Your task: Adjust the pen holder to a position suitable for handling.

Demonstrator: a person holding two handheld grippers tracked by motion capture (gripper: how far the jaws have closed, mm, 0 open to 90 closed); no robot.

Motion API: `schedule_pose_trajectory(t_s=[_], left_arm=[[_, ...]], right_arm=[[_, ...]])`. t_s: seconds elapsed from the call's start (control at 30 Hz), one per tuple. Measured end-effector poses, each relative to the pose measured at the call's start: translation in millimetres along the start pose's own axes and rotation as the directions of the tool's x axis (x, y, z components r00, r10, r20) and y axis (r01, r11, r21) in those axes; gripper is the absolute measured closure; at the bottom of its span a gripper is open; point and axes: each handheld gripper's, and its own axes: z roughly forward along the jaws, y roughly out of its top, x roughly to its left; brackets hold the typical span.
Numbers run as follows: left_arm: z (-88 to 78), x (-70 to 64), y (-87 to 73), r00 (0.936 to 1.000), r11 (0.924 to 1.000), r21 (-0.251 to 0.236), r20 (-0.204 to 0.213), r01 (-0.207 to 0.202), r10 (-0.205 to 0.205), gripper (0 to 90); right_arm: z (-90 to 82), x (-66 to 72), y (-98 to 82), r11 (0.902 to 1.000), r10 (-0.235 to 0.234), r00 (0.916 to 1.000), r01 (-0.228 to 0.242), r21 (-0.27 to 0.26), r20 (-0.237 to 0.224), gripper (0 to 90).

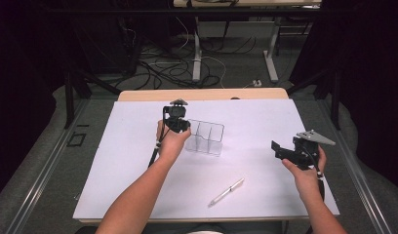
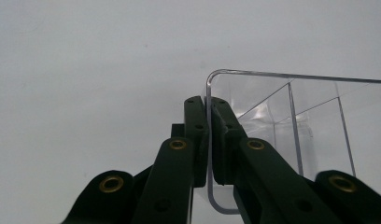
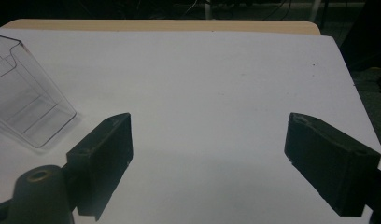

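A clear plastic organizer box (image 1: pixel 206 137) with dividers stands near the middle of the white table sheet (image 1: pixel 138 126). My left gripper (image 1: pixel 186 127) is at its left end, shut on the thin left wall of the box (image 2: pixel 319 116); both pads clamp that wall edge (image 2: pixel 208 140). A silver pen (image 1: pixel 227 190) lies on the sheet nearer the front, right of centre. My right gripper (image 1: pixel 281 152) hovers over the right side of the table, its jaws wide open around bare sheet (image 3: pixel 209 140). The box's end (image 3: pixel 25 107) shows at far left in the right gripper view.
The wooden table edge (image 1: pixel 202 94) runs along the back. Beyond it lie floor cables and desk legs (image 1: pixel 197 63). Metal rails flank the table on both sides.
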Motion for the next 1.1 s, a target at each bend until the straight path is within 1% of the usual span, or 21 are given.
schedule_pose_trajectory(t_s=[0.03,0.1,0.2,0.27,0.33,0.37,0.43,0.47,0.5,0.63,0.73,0.83,0.9,1.0,1.03,1.07,1.1], left_arm=[[-0.4,-1.3,-0.6,1.0000,1.0000,0.000,-0.004,0.002,-0.002,87.2],[-1.4,-2.5,-1.5,0.9999,0.9999,0.006,-0.006,-0.011,0.011,87.1],[-1.4,-4.8,-3.3,1.0000,0.9999,0.013,0.000,-0.006,0.006,87.0],[-0.5,-6.0,-5.6,0.9999,0.9997,0.021,-0.001,-0.014,0.014,86.9],[-0.7,-6.3,-6.5,1.0000,0.9997,0.022,-0.001,-0.010,0.010,86.9],[-1.0,-6.1,-7.0,0.9998,0.9995,0.025,-0.003,-0.019,0.019,86.9],[-1.8,-4.9,-8.9,0.9997,0.9993,0.030,0.010,-0.024,0.024,86.3],[-2.1,-4.5,-10.2,0.9997,0.9994,0.031,0.015,-0.018,0.018,86.0],[-2.6,-3.3,-11.3,0.9996,0.9992,0.031,0.017,-0.025,0.025,85.7],[-4.3,0.5,-14.9,0.9991,0.9994,0.028,0.037,-0.020,0.019,84.9],[-7.3,-0.1,-16.5,0.9988,0.9994,0.021,0.042,-0.027,0.026,84.6],[-11.4,0.0,-17.2,0.9982,0.9991,0.017,0.045,-0.040,0.039,84.2],[-13.1,0.9,-17.8,0.9982,0.9992,0.021,0.051,-0.034,0.033,84.2],[-13.9,1.4,-18.9,0.9974,0.9985,0.034,0.058,-0.044,0.042,83.9],[-13.6,0.9,-19.9,0.9976,0.9986,0.035,0.058,-0.040,0.038,83.6],[-14.0,1.2,-20.1,0.9972,0.9980,0.043,0.061,-0.046,0.043,82.9],[-13.9,1.1,-20.5,0.9970,0.9979,0.046,0.064,-0.045,0.042,82.3]], right_arm=[[0.6,0.1,-0.2,1.0000,0.004,1.0000,-0.004,-0.006,-0.005,15.0],[0.4,0.0,-0.1,1.0000,0.001,1.0000,-0.001,-0.006,-0.002,15.0],[0.3,0.4,-0.1,1.0000,0.001,1.0000,-0.001,-0.007,-0.004,15.0],[0.5,0.7,-0.2,1.0000,0.004,1.0000,-0.004,-0.005,-0.006,15.0],[0.5,0.8,-0.2,1.0000,0.003,1.0000,-0.003,-0.004,-0.006,15.0],[0.5,0.8,-0.2,1.0000,0.003,1.0000,-0.003,-0.004,-0.006,15.0],[0.6,0.5,-0.3,1.0000,0.004,1.0000,-0.004,-0.004,-0.006,15.0],[0.6,0.5,-0.3,1.0000,0.004,1.0000,-0.004,-0.004,-0.006,15.0],[0.7,0.7,-0.4,1.0000,0.008,0.9999,-0.008,-0.002,-0.007,15.0],[0.3,1.0,-0.2,1.0000,0.004,1.0000,-0.004,0.004,-0.003,15.1],[0.6,2.0,-0.3,1.0000,0.006,1.0000,-0.006,-0.004,-0.007,15.1],[1.0,2.0,-0.7,1.0000,0.006,1.0000,-0.006,0.002,-0.007,15.1],[1.0,2.1,-0.6,1.0000,0.007,0.9999,-0.007,0.002,-0.008,15.0],[1.2,2.0,-0.7,1.0000,0.004,1.0000,-0.004,0.001,-0.007,15.1],[1.4,1.8,-0.7,1.0000,-0.001,1.0000,0.001,0.001,-0.009,15.1],[3.5,2.7,-1.4,0.9997,0.004,1.0000,-0.004,-0.023,0.002,15.1],[3.5,2.8,-1.4,0.9997,0.004,1.0000,-0.004,-0.023,0.002,15.1]])
